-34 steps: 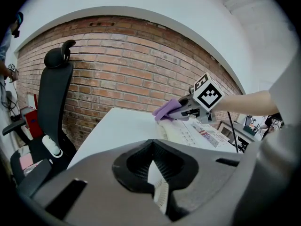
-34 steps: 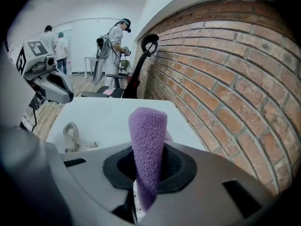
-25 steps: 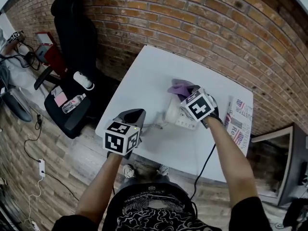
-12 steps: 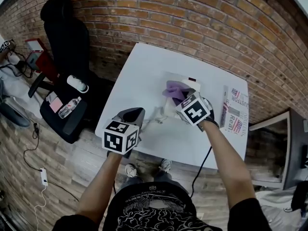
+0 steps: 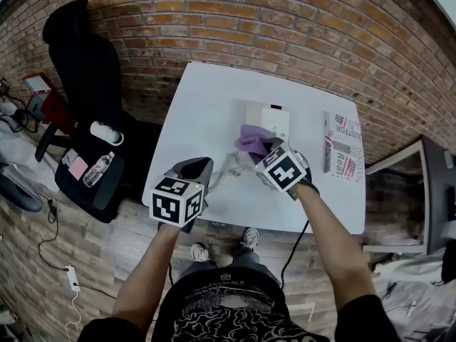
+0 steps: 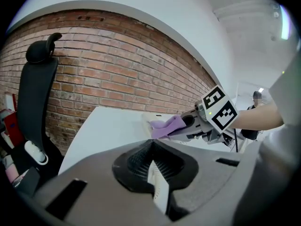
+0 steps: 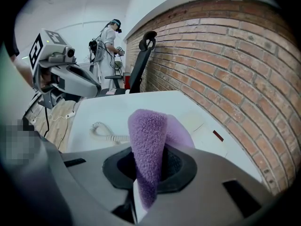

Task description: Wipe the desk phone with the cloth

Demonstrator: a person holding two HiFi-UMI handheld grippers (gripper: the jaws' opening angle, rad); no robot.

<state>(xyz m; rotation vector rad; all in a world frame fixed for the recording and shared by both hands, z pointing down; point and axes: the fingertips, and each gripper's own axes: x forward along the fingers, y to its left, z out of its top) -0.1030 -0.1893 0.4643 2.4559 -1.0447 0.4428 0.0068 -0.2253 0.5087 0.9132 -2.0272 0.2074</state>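
Observation:
The white desk phone (image 5: 268,120) lies flat on the white table (image 5: 206,98), and its coiled cord (image 5: 229,168) trails toward the near edge. My right gripper (image 5: 265,150) is shut on the purple cloth (image 5: 251,140), which hangs over the phone's near side. In the right gripper view the cloth (image 7: 148,145) stands folded between the jaws, with the phone (image 7: 203,127) and cord (image 7: 100,131) beyond it. My left gripper (image 5: 201,167) is shut on nothing and hovers at the table's near left, apart from the phone. From the left gripper view I see the cloth (image 6: 167,125) and the right gripper (image 6: 189,123).
A folded newspaper (image 5: 340,154) lies on the table right of the phone. A black office chair (image 5: 82,63) with a bottle and small items stands left of the table. A brick wall (image 5: 299,27) runs behind the table. A person (image 7: 111,37) stands far off.
The right gripper has drawn the cloth from the phone's far side over to its near side, baring the phone's top. The left gripper has stayed where it was.

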